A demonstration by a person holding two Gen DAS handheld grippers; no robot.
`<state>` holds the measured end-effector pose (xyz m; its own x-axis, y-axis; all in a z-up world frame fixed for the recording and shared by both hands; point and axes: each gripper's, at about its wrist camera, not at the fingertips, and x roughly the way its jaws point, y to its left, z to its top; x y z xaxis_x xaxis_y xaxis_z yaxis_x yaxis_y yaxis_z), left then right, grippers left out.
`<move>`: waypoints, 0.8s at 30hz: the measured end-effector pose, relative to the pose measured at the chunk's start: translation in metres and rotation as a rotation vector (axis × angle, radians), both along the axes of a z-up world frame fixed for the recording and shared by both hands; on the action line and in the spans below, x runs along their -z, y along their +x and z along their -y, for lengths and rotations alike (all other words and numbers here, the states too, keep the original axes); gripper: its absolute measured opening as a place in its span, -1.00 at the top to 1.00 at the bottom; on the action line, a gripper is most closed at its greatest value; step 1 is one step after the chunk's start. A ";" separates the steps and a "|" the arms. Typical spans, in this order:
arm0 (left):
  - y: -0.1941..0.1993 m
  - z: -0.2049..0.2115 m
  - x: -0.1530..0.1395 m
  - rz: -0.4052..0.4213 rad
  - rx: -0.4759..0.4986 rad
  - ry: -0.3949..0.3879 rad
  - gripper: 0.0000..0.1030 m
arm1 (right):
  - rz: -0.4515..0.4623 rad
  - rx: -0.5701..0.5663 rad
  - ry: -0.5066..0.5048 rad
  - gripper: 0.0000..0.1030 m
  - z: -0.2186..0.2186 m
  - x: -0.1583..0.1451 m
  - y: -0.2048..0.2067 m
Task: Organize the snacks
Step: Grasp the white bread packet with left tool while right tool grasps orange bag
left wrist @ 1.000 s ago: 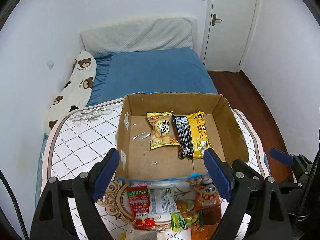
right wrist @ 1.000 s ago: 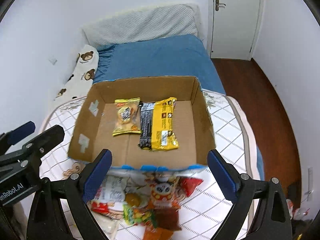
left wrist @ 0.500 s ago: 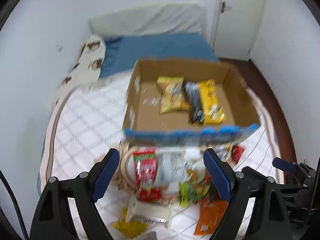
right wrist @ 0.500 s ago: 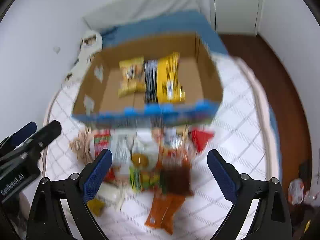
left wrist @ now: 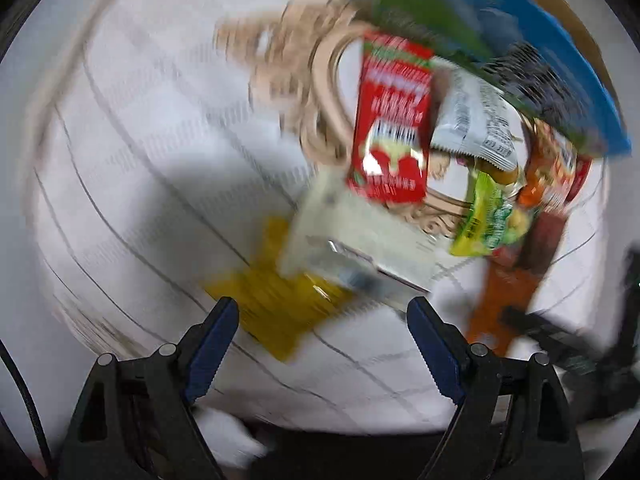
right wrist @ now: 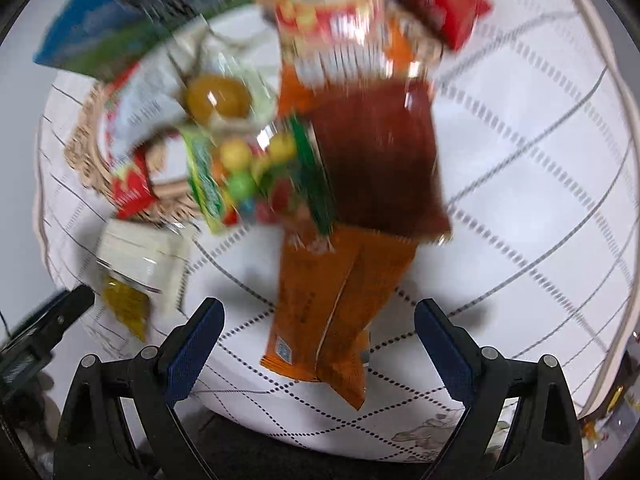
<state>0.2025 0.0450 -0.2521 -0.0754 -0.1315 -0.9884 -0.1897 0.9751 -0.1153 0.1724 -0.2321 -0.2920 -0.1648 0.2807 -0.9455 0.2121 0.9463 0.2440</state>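
Both views are motion-blurred. Several snack packets lie in a pile on the white quilted table. My left gripper is open and empty, low over a yellow packet and a white packet. A red packet and a green candy bag lie beyond. My right gripper is open and empty, its fingers either side of an orange packet. A dark red packet and the green candy bag lie just past it. The cardboard box's blue front edge is at the top.
The box edge stands behind the pile. A tan woven mat lies under some packets. The table's near edge is just below my right fingers. The other gripper shows at the right and at the left.
Both grippers have tilted down and dropped from looking into the box to hovering close over the snack pile. Both jaws stayed open.
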 end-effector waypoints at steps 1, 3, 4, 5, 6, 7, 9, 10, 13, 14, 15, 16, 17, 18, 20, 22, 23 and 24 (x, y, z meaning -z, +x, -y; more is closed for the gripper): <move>0.000 -0.003 0.005 -0.028 -0.063 -0.056 -0.67 | -0.007 0.001 0.001 -0.90 -0.001 0.004 -0.001; 0.004 -0.004 0.014 -0.071 -0.176 -0.155 -0.67 | -0.009 0.004 -0.009 -0.78 -0.003 0.010 -0.004; 0.007 -0.003 0.017 -0.079 -0.226 -0.189 -0.67 | -0.006 0.004 -0.014 -0.71 -0.004 0.012 -0.005; 0.012 -0.002 0.020 -0.084 -0.264 -0.206 -0.67 | 0.002 0.000 -0.022 -0.55 -0.006 0.013 -0.006; 0.019 0.000 0.025 -0.091 -0.305 -0.211 -0.67 | 0.011 -0.005 -0.035 -0.45 -0.007 0.014 -0.006; 0.024 0.002 0.028 -0.094 -0.331 -0.216 -0.67 | 0.023 -0.014 -0.051 -0.42 -0.009 0.015 -0.006; 0.039 0.009 0.037 -0.109 -0.354 -0.182 -0.67 | 0.042 -0.036 -0.070 -0.31 -0.013 0.014 -0.005; 0.047 0.009 0.043 -0.129 -0.360 -0.148 -0.67 | 0.051 -0.051 -0.079 -0.29 -0.016 0.013 -0.005; 0.054 0.019 0.061 -0.168 -0.333 -0.058 -0.67 | 0.069 -0.086 -0.092 -0.24 -0.023 0.010 -0.008; 0.054 0.022 0.065 -0.176 -0.317 -0.036 -0.67 | 0.073 -0.095 -0.094 -0.20 -0.024 0.010 -0.009; 0.053 0.025 0.068 -0.178 -0.297 -0.015 -0.67 | 0.077 -0.104 -0.093 -0.18 -0.024 0.008 -0.010; 0.052 0.027 0.071 -0.177 -0.273 0.001 -0.64 | 0.081 -0.111 -0.089 -0.17 -0.023 0.008 -0.012; 0.050 0.028 0.073 -0.173 -0.252 0.012 -0.64 | 0.083 -0.117 -0.090 -0.16 -0.022 0.007 -0.015; 0.047 0.028 0.074 -0.166 -0.231 0.024 -0.64 | 0.084 -0.123 -0.092 -0.16 -0.020 0.006 -0.016; 0.039 0.029 0.073 -0.155 -0.187 0.052 -0.64 | 0.089 -0.136 -0.097 -0.15 -0.011 0.003 -0.020; 0.033 0.031 0.069 -0.145 -0.106 0.085 -0.64 | 0.092 -0.165 -0.103 -0.15 -0.007 0.003 -0.023; 0.030 0.032 0.067 -0.140 -0.067 0.102 -0.64 | 0.092 -0.180 -0.109 -0.15 -0.006 0.003 -0.025; 0.027 0.033 0.065 -0.135 -0.022 0.124 -0.64 | 0.091 -0.194 -0.114 -0.15 -0.005 0.002 -0.027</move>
<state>0.2299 0.0119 -0.3174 -0.2066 -0.0121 -0.9784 -0.2169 0.9756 0.0338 0.1451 -0.2276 -0.2943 -0.1183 0.1430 -0.9826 0.0053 0.9897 0.1434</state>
